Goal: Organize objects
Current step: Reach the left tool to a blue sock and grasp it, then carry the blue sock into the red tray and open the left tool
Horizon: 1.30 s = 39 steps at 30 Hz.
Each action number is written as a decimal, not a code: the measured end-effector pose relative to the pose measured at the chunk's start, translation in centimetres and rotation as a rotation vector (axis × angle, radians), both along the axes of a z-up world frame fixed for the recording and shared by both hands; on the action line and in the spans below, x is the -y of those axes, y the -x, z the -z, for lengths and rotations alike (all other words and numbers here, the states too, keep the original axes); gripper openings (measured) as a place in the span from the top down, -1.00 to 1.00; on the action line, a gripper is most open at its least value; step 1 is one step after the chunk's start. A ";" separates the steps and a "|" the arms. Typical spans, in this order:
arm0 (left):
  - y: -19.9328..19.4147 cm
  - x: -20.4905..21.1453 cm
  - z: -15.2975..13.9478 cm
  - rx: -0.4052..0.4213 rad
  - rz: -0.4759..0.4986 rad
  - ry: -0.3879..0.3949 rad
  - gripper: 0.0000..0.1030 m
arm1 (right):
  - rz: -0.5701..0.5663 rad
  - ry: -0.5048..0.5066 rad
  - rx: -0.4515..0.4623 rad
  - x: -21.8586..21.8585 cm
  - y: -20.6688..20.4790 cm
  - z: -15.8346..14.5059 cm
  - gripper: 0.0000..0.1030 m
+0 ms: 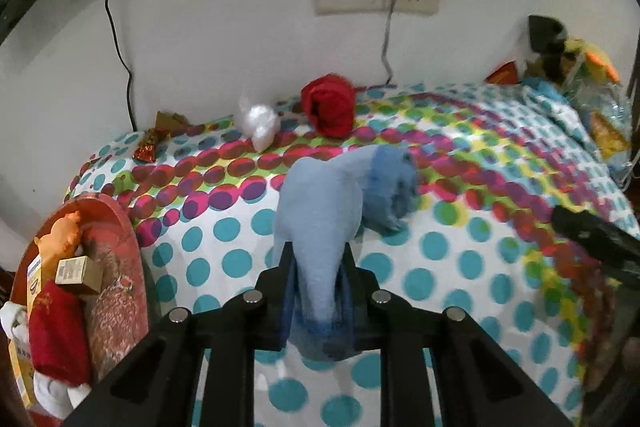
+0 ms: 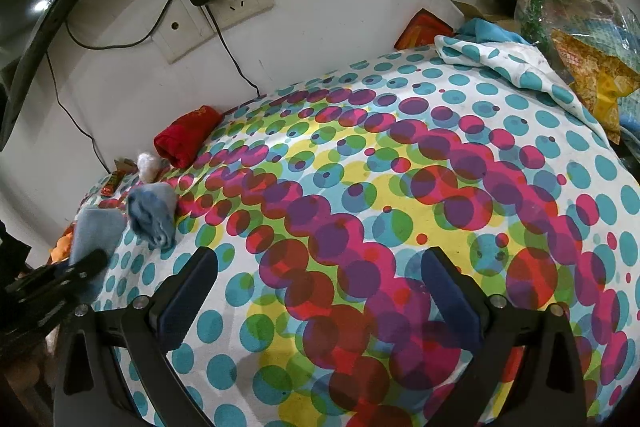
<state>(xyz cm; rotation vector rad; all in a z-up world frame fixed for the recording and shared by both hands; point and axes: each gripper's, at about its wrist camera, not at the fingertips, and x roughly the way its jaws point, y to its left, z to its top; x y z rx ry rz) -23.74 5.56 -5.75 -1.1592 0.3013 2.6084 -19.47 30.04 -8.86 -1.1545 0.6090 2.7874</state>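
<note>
Left gripper (image 1: 318, 259), lower centre, is clamped on the blue sock (image 1: 320, 223); right gripper (image 2: 320, 291) is open and empty. Lift the sock clear, then carry it to the tray (image 1: 120, 223) at lower left.

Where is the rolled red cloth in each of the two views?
Left wrist view: the rolled red cloth lies upper centre, at the far edge of the dotted sheet, near the wall.
Right wrist view: the same cloth lies left of centre.
Shared landmark: the white plastic wad beside it.
</note>
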 end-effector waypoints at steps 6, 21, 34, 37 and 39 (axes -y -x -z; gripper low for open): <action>-3.0 -0.5 -2.5 -0.031 0.009 -0.034 0.63 | 0.002 -0.001 0.007 -0.1 0.1 0.1 -0.98; -8.5 6.2 -6.1 -0.081 -0.077 -0.061 0.63 | 0.002 -0.002 0.013 -0.2 0.2 0.4 -0.98; -11.5 18.8 -9.1 -0.121 -0.283 -0.045 0.63 | 0.002 -0.002 0.013 -0.1 0.2 0.4 -0.99; -12.9 22.3 -9.0 -0.121 -0.343 -0.030 0.63 | 0.003 -0.003 0.012 -0.1 0.2 0.5 -0.99; -13.8 24.6 -8.4 -0.108 -0.385 -0.025 0.63 | 0.004 -0.003 0.012 -0.1 0.2 0.5 -0.99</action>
